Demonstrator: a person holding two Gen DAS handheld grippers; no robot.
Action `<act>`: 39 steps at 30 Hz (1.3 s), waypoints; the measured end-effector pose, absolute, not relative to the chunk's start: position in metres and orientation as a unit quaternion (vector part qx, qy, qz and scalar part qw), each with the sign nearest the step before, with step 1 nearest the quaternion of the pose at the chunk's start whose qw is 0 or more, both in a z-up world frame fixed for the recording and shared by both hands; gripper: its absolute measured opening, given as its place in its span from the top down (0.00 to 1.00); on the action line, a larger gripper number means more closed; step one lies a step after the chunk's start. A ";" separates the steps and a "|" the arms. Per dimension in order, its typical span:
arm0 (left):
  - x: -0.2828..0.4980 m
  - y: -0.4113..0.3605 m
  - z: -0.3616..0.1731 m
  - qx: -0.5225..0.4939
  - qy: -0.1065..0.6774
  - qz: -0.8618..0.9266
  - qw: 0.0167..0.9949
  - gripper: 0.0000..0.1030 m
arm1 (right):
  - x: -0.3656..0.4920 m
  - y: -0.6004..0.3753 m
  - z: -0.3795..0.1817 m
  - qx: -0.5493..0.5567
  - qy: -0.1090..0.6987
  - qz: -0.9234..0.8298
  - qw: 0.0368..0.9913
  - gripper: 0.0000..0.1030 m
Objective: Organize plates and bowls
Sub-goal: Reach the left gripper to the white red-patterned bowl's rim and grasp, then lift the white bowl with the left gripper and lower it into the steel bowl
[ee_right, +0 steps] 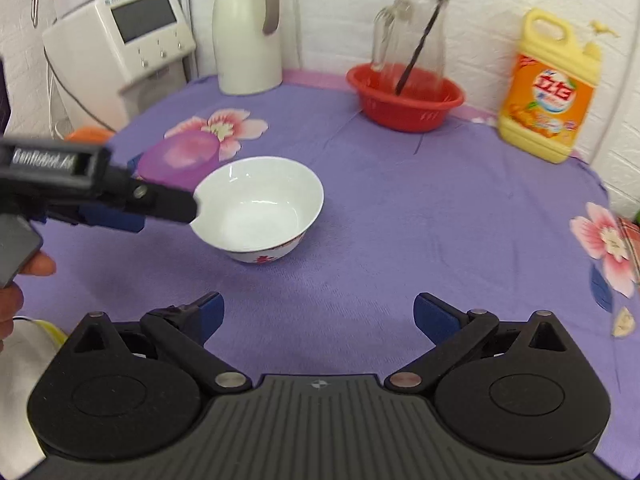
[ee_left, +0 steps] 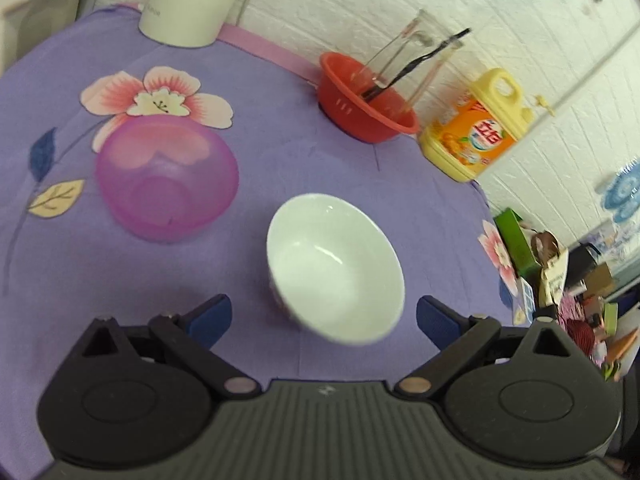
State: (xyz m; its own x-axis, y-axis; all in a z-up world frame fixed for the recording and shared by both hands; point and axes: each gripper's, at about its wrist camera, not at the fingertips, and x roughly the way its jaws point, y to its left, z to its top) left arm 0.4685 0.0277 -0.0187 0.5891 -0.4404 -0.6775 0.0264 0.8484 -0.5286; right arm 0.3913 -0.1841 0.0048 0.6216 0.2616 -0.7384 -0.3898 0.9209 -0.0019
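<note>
1. The white bowl (ee_right: 258,204) stands upright and empty on the table (ee_right: 400,240), near its middle. It is glossy white inside, with a red pattern low on its outer wall, seen from the right wrist camera.
2. In the left wrist view the same white bowl (ee_left: 334,266) lies just ahead of the left gripper (ee_left: 324,318), between the lines of its two blue-padded fingers (ee_left: 212,316) but not touched by them.
3. The left gripper's fingers stand wide apart and hold nothing. From the right wrist view the left gripper (ee_right: 120,204) reaches in from the left edge, with one dark finger overlapping the bowl's near rim; whether it touches cannot be told.
4. A translucent pink bowl (ee_left: 166,178) sits upright on the table just beyond and to the left of the white bowl, apart from it.
5. The right gripper (ee_right: 318,316) hovers over bare cloth on the near side of the white bowl, its fingers (ee_right: 434,318) wide and empty.
6. The table wears a purple cloth (ee_left: 280,160) printed with pink flowers.
7. Along the far edge stand a cream jug (ee_right: 246,36), a red basket (ee_right: 406,100) holding a glass pitcher (ee_right: 412,32) with a dark stick in it, and a yellow detergent bottle (ee_right: 548,92).
8. A person's hand (ee_right: 24,276) shows at the left edge behind the left gripper.
</note>
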 end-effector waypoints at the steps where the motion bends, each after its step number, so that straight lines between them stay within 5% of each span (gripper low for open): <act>1: 0.481 0.023 -0.023 -0.236 0.442 -0.129 0.856 0.05 | 0.399 -0.180 -0.001 -0.088 0.400 0.183 0.894 0.00; 24: 0.515 0.004 -0.045 -0.169 0.435 -0.150 0.872 0.17 | 0.452 -0.139 -0.032 -0.217 0.397 0.284 0.845 0.00; 33: 0.517 -0.006 -0.046 -0.153 0.425 -0.166 0.877 0.20 | 0.468 -0.140 -0.044 -0.146 0.387 0.327 0.850 0.00; 39: 0.521 0.000 -0.045 -0.160 0.409 -0.166 0.883 0.31 | 0.464 -0.137 -0.043 -0.144 0.345 0.328 0.868 0.00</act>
State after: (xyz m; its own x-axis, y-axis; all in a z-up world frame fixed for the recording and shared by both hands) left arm 0.5214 -0.0003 -0.0452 0.6098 -0.4237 -0.6698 0.1616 0.8938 -0.4183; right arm 0.4639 -0.1369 -0.0433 0.5473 0.4701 -0.6924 -0.6686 0.7432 -0.0239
